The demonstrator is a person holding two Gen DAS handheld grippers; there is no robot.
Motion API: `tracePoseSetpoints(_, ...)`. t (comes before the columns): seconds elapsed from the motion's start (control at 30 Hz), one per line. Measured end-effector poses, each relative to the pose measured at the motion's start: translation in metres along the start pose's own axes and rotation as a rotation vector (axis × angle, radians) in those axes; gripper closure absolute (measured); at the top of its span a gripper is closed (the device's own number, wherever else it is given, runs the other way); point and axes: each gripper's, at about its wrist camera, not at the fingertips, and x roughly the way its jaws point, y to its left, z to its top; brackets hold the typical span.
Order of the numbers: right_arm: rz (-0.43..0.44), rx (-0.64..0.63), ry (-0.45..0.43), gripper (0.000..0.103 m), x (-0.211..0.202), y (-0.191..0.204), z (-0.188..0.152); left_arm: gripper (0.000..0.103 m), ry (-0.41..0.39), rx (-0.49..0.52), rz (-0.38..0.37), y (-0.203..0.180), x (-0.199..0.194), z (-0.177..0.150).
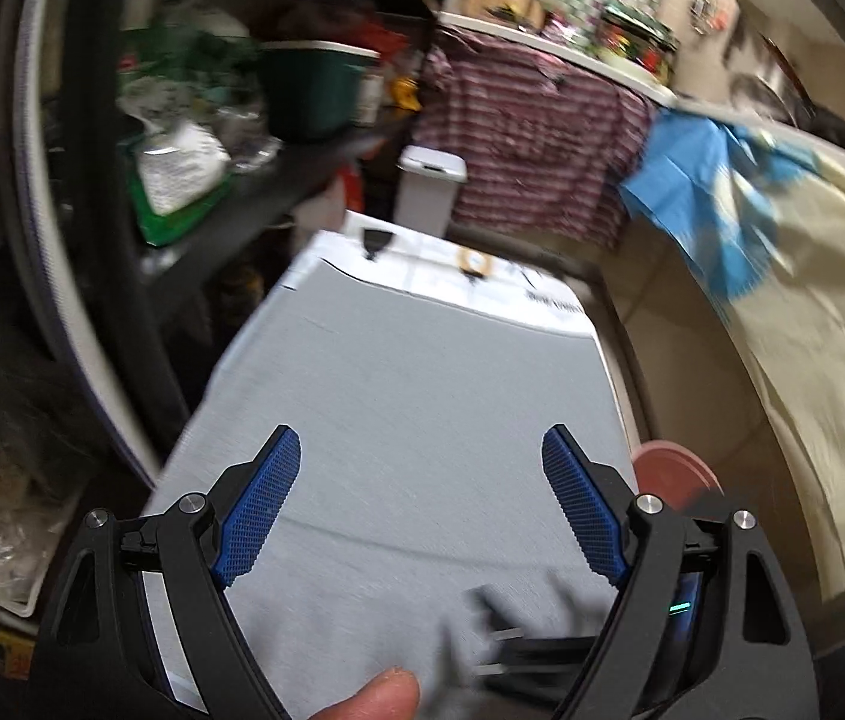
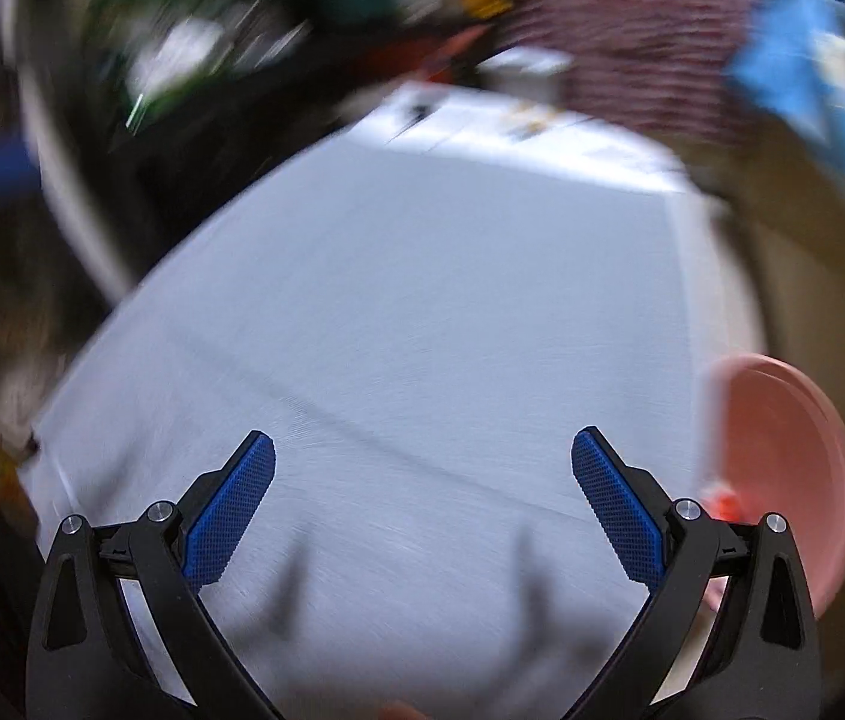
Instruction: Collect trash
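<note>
My left gripper (image 1: 421, 450) is open and empty above a grey flat surface (image 1: 410, 396), which looks like the lid of a white appliance. My right gripper (image 2: 422, 456) is also open and empty above the same grey surface (image 2: 422, 300); this view is blurred by motion. A pink round container (image 2: 782, 468) stands at the right edge of the surface, with something small and red (image 2: 725, 504) at its near rim; it also shows in the left wrist view (image 1: 671, 468). A white lidded bin (image 1: 431, 189) stands beyond the far end. No loose trash shows on the surface.
A dark shelf (image 1: 230, 180) with bags and a green tub (image 1: 311, 84) is on the left. A striped cloth (image 1: 536, 138), a blue cloth (image 1: 704, 198) and a cream sheet (image 1: 812, 312) hang on the right. A black cable (image 1: 542, 654) lies near the left gripper's base.
</note>
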Motion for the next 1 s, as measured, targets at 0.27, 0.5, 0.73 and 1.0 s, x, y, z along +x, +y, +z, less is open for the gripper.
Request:
tracePoseSetpoints(0.27, 0.068, -0.148, 0.023, 0.005, 0.053, 0.038, 0.006, 0.023, 0.017, -0.032, 0.005, 0.02, 0.011, 0.008)
tracePoseSetpoints(0.5, 0.086, -0.151, 0.008, 0.004, 0.054, 0.035, 0.006, 0.023, 0.053, -0.043, -0.029, 0.02, 0.026, 0.013)
tracePoseSetpoints(0.73, 0.084, -0.151, 0.008, 0.004, 0.058, 0.036, 0.008, 0.023, 0.056, -0.043, -0.038, 0.016, 0.03, 0.015)
tracePoseSetpoints(1.0, 0.085, -0.151, 0.008, 0.004, 0.058, 0.036, 0.008, 0.023, 0.046, -0.046, -0.039, 0.014, 0.031, 0.019)
